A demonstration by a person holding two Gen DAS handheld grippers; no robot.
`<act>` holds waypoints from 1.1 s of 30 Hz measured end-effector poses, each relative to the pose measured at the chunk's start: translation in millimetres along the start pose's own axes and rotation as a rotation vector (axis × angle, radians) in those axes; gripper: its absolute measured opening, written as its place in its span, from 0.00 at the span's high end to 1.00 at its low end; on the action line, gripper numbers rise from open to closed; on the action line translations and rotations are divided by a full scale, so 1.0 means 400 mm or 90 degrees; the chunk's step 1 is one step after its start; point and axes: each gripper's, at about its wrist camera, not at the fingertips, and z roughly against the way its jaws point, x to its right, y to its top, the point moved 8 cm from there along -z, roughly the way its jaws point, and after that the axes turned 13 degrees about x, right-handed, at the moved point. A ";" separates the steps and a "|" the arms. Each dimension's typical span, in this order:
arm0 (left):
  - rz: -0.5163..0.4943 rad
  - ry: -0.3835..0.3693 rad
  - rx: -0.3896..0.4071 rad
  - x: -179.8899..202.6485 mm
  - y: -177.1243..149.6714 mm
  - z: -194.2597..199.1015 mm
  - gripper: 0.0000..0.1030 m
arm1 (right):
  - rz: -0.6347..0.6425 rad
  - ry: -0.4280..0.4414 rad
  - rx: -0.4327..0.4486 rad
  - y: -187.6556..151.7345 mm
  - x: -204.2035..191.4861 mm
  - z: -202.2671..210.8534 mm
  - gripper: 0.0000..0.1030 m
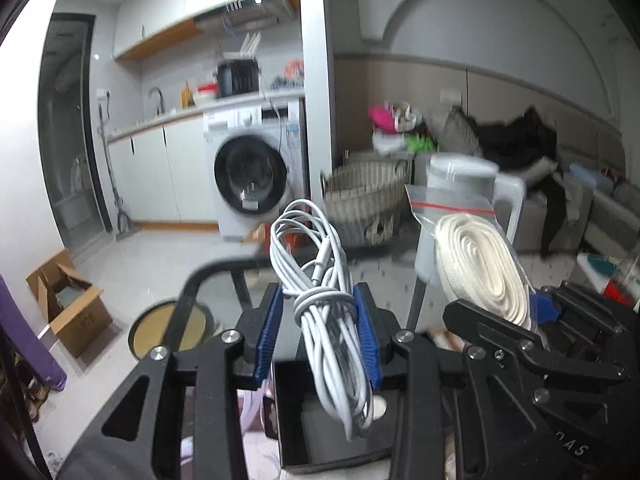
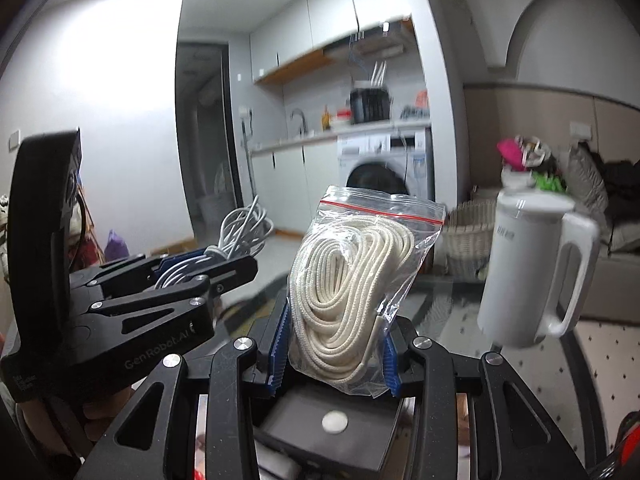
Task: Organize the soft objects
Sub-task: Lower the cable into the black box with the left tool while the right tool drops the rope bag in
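- left gripper point(image 1: 324, 320): jaws clenched on a bundle of white cable point(image 1: 326, 280), blue pads pressing its wound waist from both sides; the bundle's long axis runs up and forward between the fingers, loops standing above the tips and a tail hanging below toward the camera.
- right gripper point(image 2: 336, 340): jaws clenched on a clear zip bag of coiled white rope point(image 2: 352, 280); the bag stands upright in the grip, its red-striped seal uppermost and the coil's long axis tilted slightly.
- relation between hands: the two grippers ride side by side and near each other, each load carried clear of any surface; in the right wrist view the left gripper point(image 2: 208, 268) lies just to the left, its cable pointing the same way.
- beyond the jaws: a glass tabletop point(image 2: 448, 304) lies below and ahead; a white jug point(image 2: 524, 264) stands on it to the right of the bag, closer to the right hand.
- further out: a woven basket point(image 1: 364, 192) sits on the floor past the table, roughly between the two loads' headings; judged a likely place for them, though no destination is certain.
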 end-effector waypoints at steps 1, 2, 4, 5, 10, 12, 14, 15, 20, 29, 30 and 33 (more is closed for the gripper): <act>-0.004 0.016 -0.011 -0.001 -0.015 -0.012 0.66 | -0.004 -0.001 -0.013 -0.012 0.003 -0.011 0.63; -0.008 0.016 -0.021 0.003 -0.022 -0.025 0.66 | -0.010 -0.002 -0.027 -0.024 0.007 -0.022 0.63; -0.013 0.004 -0.042 0.015 -0.039 -0.042 0.66 | -0.024 -0.005 -0.048 -0.058 0.013 -0.035 0.63; -0.014 0.006 -0.051 0.019 -0.048 -0.049 0.66 | -0.026 -0.006 -0.058 -0.068 0.017 -0.042 0.63; 0.006 -0.009 -0.115 0.025 -0.097 -0.092 0.66 | -0.054 -0.008 -0.123 -0.124 0.035 -0.085 0.63; 0.018 -0.018 -0.142 0.025 -0.121 -0.110 0.66 | -0.063 -0.007 -0.154 -0.154 0.047 -0.103 0.63; 0.029 -0.027 -0.170 0.026 -0.148 -0.125 0.66 | -0.061 -0.011 -0.179 -0.180 0.049 -0.111 0.63; 0.030 -0.031 -0.184 0.028 -0.161 -0.131 0.66 | -0.065 -0.010 -0.192 -0.195 0.052 -0.116 0.63; 0.026 -0.027 -0.211 0.033 -0.189 -0.139 0.66 | -0.096 -0.014 -0.234 -0.237 0.075 -0.129 0.63; 0.040 -0.029 -0.234 0.025 -0.201 -0.146 0.66 | -0.098 -0.014 -0.259 -0.262 0.066 -0.135 0.63; 0.039 -0.030 -0.236 0.025 -0.203 -0.146 0.66 | -0.098 -0.014 -0.260 -0.263 0.065 -0.135 0.63; 0.046 -0.027 -0.249 0.021 -0.211 -0.148 0.65 | -0.102 -0.014 -0.266 -0.266 0.065 -0.134 0.62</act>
